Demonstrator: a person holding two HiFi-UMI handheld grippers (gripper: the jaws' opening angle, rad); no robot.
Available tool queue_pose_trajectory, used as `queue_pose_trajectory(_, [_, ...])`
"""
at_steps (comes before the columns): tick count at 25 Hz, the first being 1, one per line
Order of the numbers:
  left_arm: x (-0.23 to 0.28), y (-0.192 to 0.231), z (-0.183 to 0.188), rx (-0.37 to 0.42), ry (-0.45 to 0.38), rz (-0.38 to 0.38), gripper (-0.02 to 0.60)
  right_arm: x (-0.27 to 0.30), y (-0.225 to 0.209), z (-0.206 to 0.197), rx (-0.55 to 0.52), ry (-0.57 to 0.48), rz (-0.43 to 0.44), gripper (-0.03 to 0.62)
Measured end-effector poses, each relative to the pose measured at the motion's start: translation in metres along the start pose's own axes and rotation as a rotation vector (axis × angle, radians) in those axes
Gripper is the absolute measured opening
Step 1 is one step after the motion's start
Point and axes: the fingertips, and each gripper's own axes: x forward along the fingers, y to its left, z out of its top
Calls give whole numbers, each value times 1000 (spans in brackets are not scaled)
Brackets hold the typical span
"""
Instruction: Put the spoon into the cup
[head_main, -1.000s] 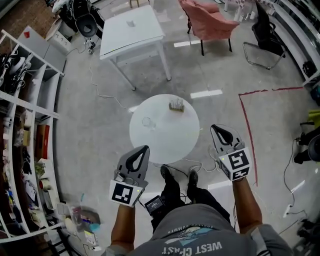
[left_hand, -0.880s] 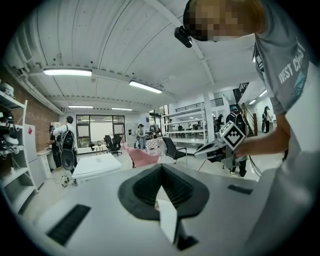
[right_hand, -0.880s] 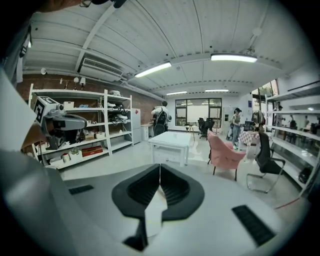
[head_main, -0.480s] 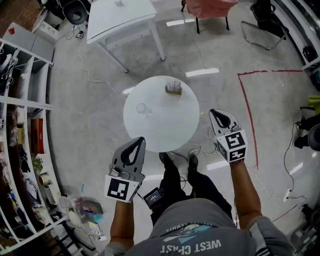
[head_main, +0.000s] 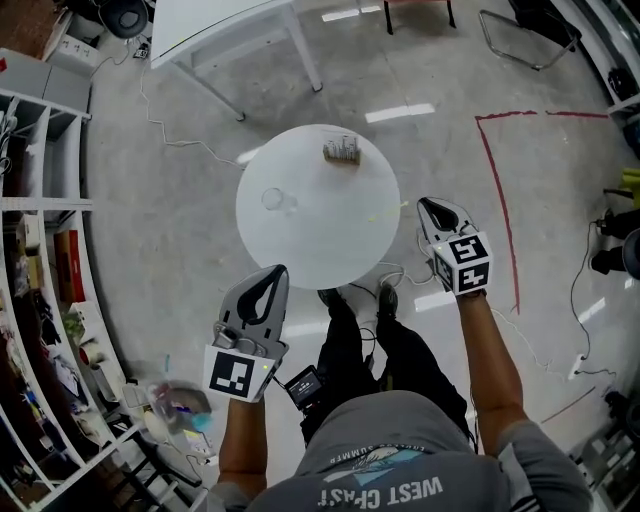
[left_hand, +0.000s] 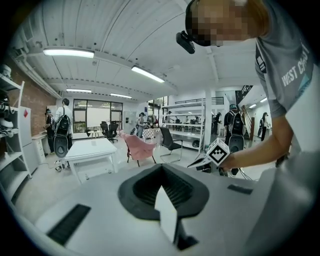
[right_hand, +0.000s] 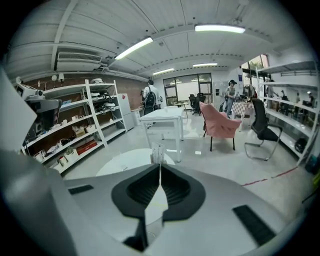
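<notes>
**Desk:** What sits at the far left of your head view?

**Me:** Open shelving (head_main: 40, 300), packed with small clutter, runs down that edge. Next I see my left gripper (head_main: 277, 272), which I hold over bare floor just short of the round white table (head_main: 330, 250). In the left gripper view its two jaws are pressed together with nothing gripped.

**Desk:** And the cup?

**Me:** The glass cup (head_main: 275, 199) stands upright on the left half of the tabletop, well apart from both grippers. Further right, toward the far rim, there is a small holder (head_main: 342, 151) with thin upright pieces. They are too small for me to say what they are.

**Desk:** Where is the spoon?

**Me:** I see a thin pale streak lying flat near the table's right edge, and I take it for the spoon (head_main: 386, 211). It is too faint for me to be sure. It lies apart from the cup and the holder, and neither gripper touches it.

**Desk:** What about the right side?

**Me:** My right gripper (head_main: 424, 203) hovers just beside the table's right rim, with its marker cube (head_main: 468, 264) facing up at me. Its jaws are closed on each other and hold nothing. The right gripper view looks along them at the table, with the holder straight beyond the tips. Right of that, a red tape line (head_main: 497, 200) runs across the floor.
</notes>
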Motion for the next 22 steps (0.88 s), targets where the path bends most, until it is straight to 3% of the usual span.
queue_pose_trajectory(22, [10, 11, -41, -56, 117, -33, 2, 63, -34, -96, 215, 127, 4, 11])
